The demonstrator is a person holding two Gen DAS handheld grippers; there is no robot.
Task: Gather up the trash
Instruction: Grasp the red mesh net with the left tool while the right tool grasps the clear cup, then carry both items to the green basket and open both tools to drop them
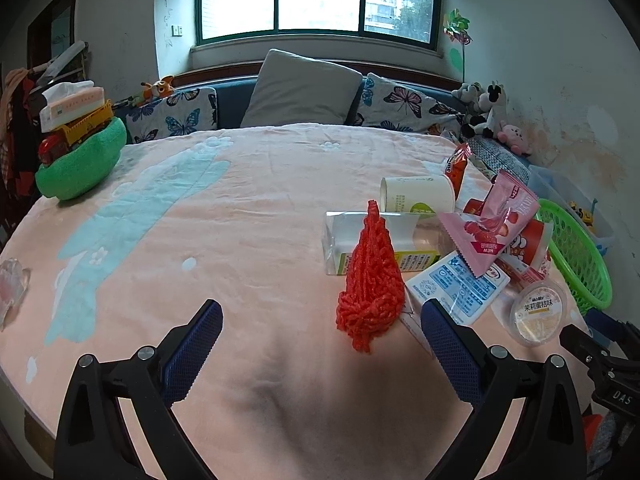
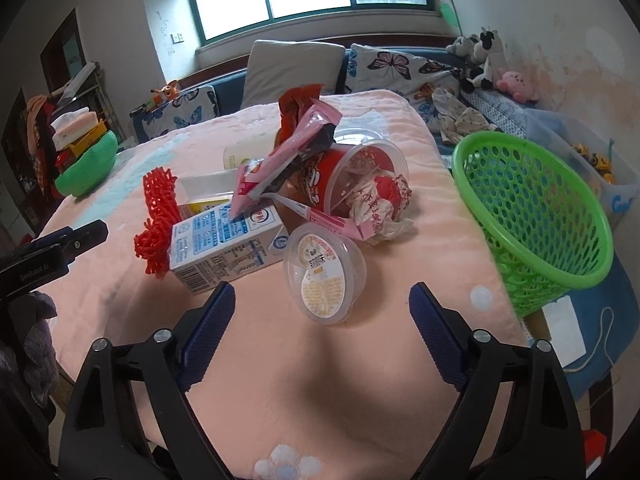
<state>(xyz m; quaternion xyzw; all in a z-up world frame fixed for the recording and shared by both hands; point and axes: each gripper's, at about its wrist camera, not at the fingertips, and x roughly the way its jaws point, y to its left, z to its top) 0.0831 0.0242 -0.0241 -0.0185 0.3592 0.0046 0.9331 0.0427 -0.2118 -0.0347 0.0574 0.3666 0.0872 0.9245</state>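
Observation:
A heap of trash lies on the pink blanket (image 1: 248,216). A red foam net (image 1: 372,272) stands just ahead of my left gripper (image 1: 322,312), which is open and holds nothing. Behind the net are a clear plastic box (image 1: 360,236), a white paper cup (image 1: 416,194), a blue-and-white milk carton (image 2: 224,240), a pink wrapper (image 2: 280,160) and a red noodle cup (image 2: 360,176) with crumpled paper inside. A small clear jelly cup (image 2: 324,276) lies on its side just beyond my right gripper (image 2: 322,292), whose fingers stand open on either side without touching it.
A green plastic basket (image 2: 536,220) leans at the bed's right edge. A green plush bowl (image 1: 80,160) with a toy truck and tissue box sits far left. Pillows (image 1: 300,88) and plush toys (image 1: 484,112) line the back. Crumpled clear plastic (image 1: 12,284) lies at the left edge.

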